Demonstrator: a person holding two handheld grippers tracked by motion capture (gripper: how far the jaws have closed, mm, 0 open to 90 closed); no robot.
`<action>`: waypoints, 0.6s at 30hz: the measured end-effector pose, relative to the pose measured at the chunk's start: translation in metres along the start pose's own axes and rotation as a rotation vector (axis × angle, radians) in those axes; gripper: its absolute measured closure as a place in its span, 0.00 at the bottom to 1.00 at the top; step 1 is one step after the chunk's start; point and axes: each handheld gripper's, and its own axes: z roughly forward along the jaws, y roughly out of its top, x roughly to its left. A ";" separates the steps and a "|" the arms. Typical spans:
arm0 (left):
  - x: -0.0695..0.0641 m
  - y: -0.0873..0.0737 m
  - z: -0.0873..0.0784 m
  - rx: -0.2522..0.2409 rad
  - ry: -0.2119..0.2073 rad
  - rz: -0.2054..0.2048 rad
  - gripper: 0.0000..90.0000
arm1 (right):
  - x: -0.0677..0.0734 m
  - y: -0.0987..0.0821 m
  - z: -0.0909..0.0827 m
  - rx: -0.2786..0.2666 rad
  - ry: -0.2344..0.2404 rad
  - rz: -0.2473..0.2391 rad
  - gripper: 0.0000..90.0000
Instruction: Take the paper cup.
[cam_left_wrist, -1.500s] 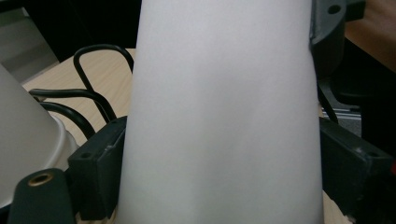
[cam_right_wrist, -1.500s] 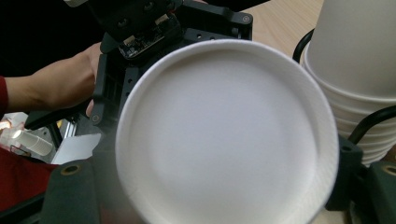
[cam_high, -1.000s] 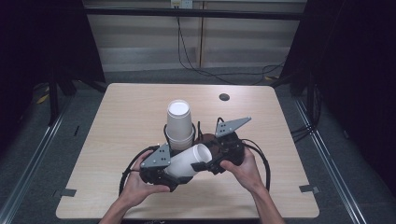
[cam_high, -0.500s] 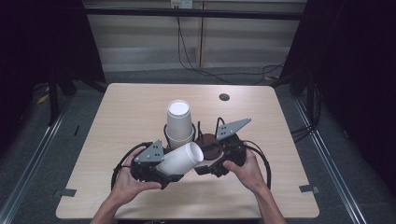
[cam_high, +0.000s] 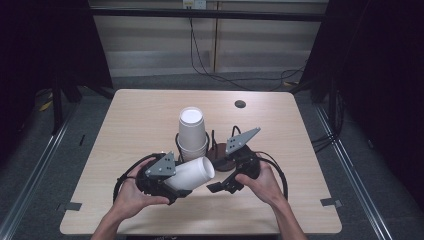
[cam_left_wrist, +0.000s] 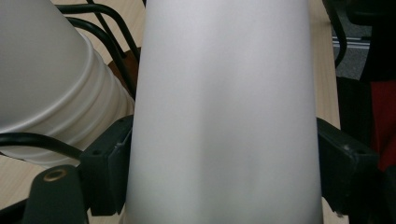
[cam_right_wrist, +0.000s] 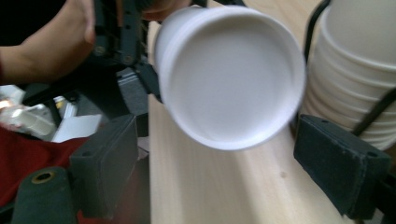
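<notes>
Claws first: the left claw (cam_left_wrist: 219, 154) clamps the white tapered paper cup (cam_high: 190, 174) sideways, above the pale wooden tabletop (cam_high: 135, 120) beside the upside-down white cup stack (cam_high: 192, 131). Right claw (cam_right_wrist: 210, 172) gapes, empty, facing its base; gripping there seems next.

Obstacles: cup stack (cam_high: 192, 131) in its wire holder mid-table, lying cup (cam_high: 192, 173) just before it between both grippers; far, left and right tabletop (cam_high: 135, 115) open.
</notes>
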 end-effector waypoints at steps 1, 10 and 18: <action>0.000 0.000 0.000 0.011 -0.002 0.004 0.21 | -0.001 0.000 0.000 0.001 0.012 0.003 0.18; -0.003 0.001 0.004 0.106 0.038 0.063 0.21 | 0.002 0.011 0.004 0.165 -0.066 -0.026 0.16; -0.003 0.000 0.010 0.139 0.040 0.065 0.20 | -0.002 0.011 0.015 0.275 -0.066 -0.023 0.16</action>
